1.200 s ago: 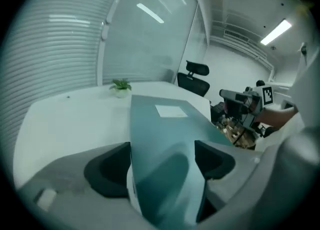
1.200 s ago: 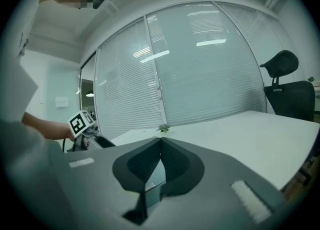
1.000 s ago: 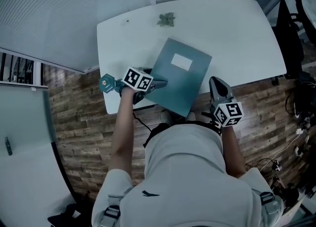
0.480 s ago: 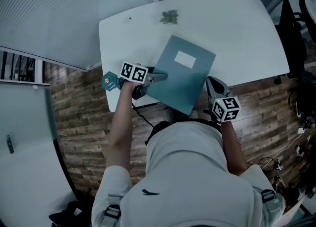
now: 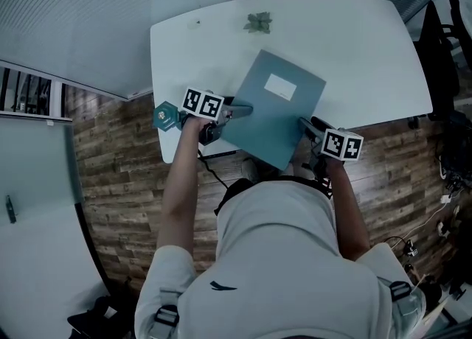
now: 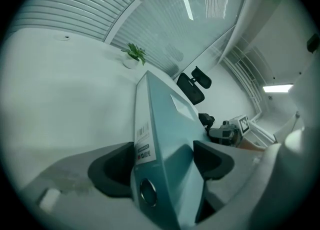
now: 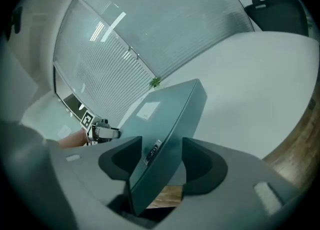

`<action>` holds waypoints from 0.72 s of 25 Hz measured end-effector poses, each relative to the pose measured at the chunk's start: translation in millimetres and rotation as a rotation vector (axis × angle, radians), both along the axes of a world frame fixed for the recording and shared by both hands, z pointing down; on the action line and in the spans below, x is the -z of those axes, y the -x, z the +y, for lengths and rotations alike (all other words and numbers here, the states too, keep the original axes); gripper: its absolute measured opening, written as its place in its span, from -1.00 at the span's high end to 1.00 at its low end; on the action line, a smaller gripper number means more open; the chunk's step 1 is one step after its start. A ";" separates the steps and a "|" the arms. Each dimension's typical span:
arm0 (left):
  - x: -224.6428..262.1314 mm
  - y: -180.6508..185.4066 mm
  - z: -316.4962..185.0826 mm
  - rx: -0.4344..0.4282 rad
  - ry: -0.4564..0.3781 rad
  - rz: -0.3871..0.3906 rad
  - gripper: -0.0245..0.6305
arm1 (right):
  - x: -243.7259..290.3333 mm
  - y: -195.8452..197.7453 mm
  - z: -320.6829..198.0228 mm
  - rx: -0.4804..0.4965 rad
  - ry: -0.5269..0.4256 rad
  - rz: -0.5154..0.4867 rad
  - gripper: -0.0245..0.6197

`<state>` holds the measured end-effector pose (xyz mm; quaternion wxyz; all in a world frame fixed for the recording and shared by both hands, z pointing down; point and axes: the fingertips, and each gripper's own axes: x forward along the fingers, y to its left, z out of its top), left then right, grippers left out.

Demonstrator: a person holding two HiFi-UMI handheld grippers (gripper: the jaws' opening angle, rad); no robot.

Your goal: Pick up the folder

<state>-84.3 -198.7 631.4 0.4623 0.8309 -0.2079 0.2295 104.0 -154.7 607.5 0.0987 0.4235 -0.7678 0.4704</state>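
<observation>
Probably stiff, slick, weighty folder (image 5: pixel 274 118) — left gripper (image 5: pixel 242 111) closing on its spine, right gripper (image 5: pixel 307 124) opening with the far edge loose between its jaws.

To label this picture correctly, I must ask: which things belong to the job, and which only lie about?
Job: folder; left tool, jaws closing on its spine; right tool, jaws opening around its opposite edge.
Lying about: small plant; office chair.
</observation>
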 end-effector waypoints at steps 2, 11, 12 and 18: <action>0.9 0.3 -0.2 0.005 0.004 0.004 -0.26 | -3.5 5.1 -2.8 -0.017 0.034 -0.017 0.10; 2.0 3.8 -5.0 0.087 0.042 0.055 -0.17 | -19.1 7.8 -15.0 -0.169 0.157 -0.097 -0.09; 2.1 3.5 -4.8 0.090 0.042 0.054 -0.17 | -20.2 8.1 -15.1 -0.185 0.163 -0.107 -0.12; 1.5 5.5 -9.3 0.162 0.069 0.070 -0.17 | -21.1 11.4 -19.4 -0.294 0.120 -0.077 -0.20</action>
